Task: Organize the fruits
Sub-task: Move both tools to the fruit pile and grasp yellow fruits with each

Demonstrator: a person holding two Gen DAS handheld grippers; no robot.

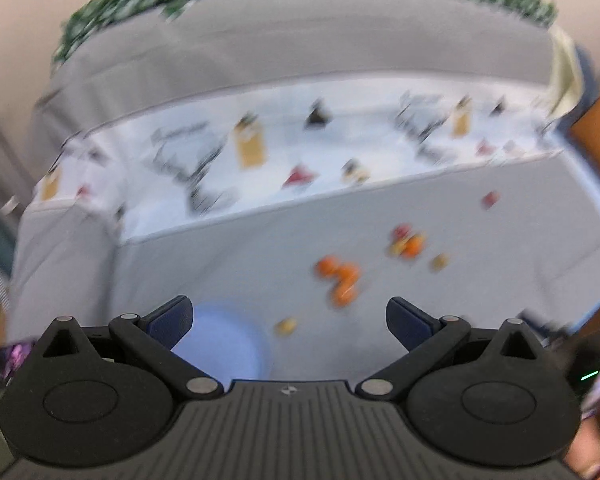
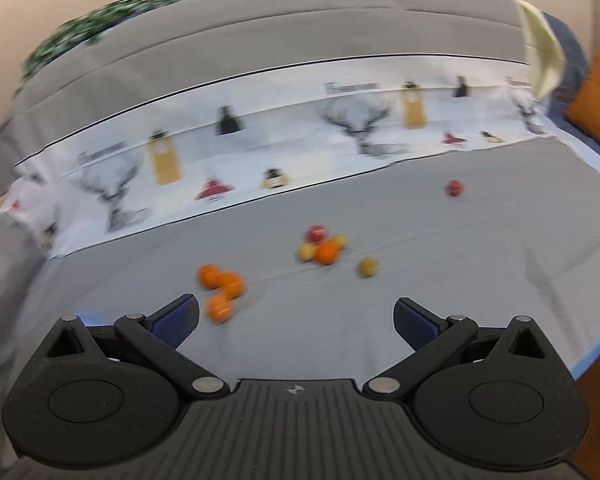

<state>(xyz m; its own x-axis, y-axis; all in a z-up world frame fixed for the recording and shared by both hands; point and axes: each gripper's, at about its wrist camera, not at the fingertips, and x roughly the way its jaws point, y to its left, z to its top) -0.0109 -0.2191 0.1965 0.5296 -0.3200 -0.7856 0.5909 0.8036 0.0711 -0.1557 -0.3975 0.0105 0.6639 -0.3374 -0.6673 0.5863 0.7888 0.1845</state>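
Observation:
Fruits lie scattered on a grey bed sheet (image 2: pixel 420 264). A cluster of oranges (image 2: pixel 222 284) lies near left; it also shows in the left wrist view (image 1: pixel 340 276). A mixed pile (image 2: pixel 322 246) with a red apple, an orange and yellow fruits sits mid-bed, also in the left wrist view (image 1: pixel 406 242). A single yellow fruit (image 2: pixel 368 266) lies to its right. A lone red apple (image 2: pixel 454 188) lies farther back. A pale blue plate (image 1: pixel 226 346) sits just ahead of my left gripper (image 1: pixel 288 316), with a small yellow fruit (image 1: pixel 286 325) beside it. My right gripper (image 2: pixel 296 316) hangs above the sheet. Both are open and empty.
A white patterned pillow band (image 2: pixel 260 152) with deer and bottle prints runs across the back, below a grey headboard (image 2: pixel 260 40). An orange cushion (image 2: pixel 598 100) sits at the right. The bed's edge (image 2: pixel 596 344) drops off at the lower right. The left wrist view is blurred.

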